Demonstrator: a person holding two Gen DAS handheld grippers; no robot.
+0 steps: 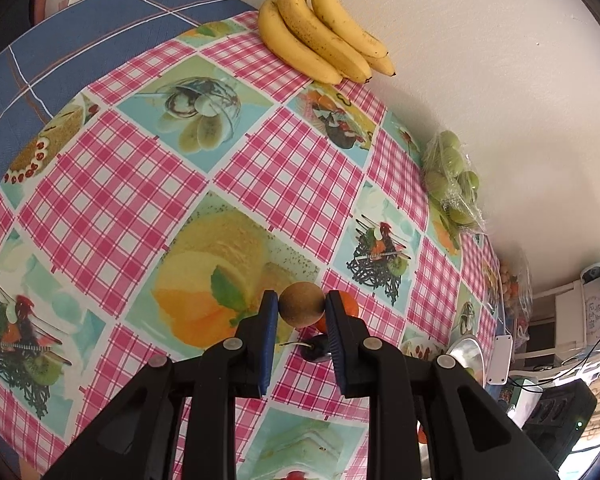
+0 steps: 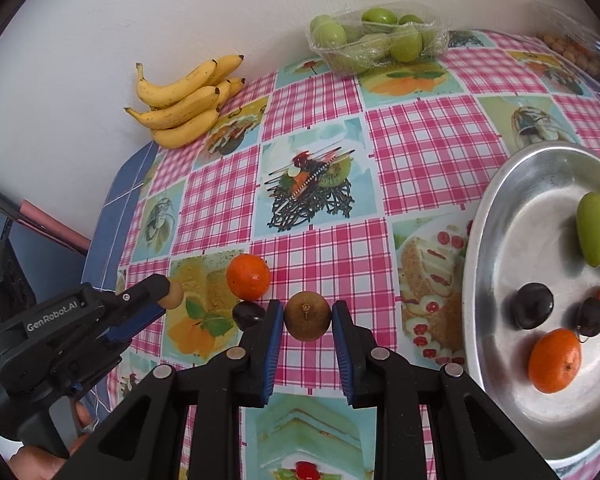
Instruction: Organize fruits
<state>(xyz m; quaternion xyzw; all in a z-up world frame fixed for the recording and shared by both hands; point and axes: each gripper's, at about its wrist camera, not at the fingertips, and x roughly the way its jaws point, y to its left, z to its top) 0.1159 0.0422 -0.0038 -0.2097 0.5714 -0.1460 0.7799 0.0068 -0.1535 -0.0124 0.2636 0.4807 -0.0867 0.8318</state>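
Two grippers, each clamped on a brown kiwi: left gripper [image 1: 302, 308] holds a kiwi [image 1: 302, 305] between its blue pads, above the checked tablecloth [image 1: 112, 176]; right gripper [image 2: 307, 318] pinches a second kiwi [image 2: 308, 316], also clear of the cloth. On the cloth just beyond: an orange [image 2: 247, 277] and a dark plum [image 2: 247, 314]; metal tray [image 2: 484, 240] to the right holds more fruit; bananas [image 2: 184, 104] and packed green fruit [image 2: 376, 38] sit far, by the wall.

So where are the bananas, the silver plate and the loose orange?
bananas [image 2: 184, 100], right wrist view, middle of the bunch
plate [image 2: 496, 200], right wrist view, left rim
orange [image 2: 247, 277], right wrist view, its middle
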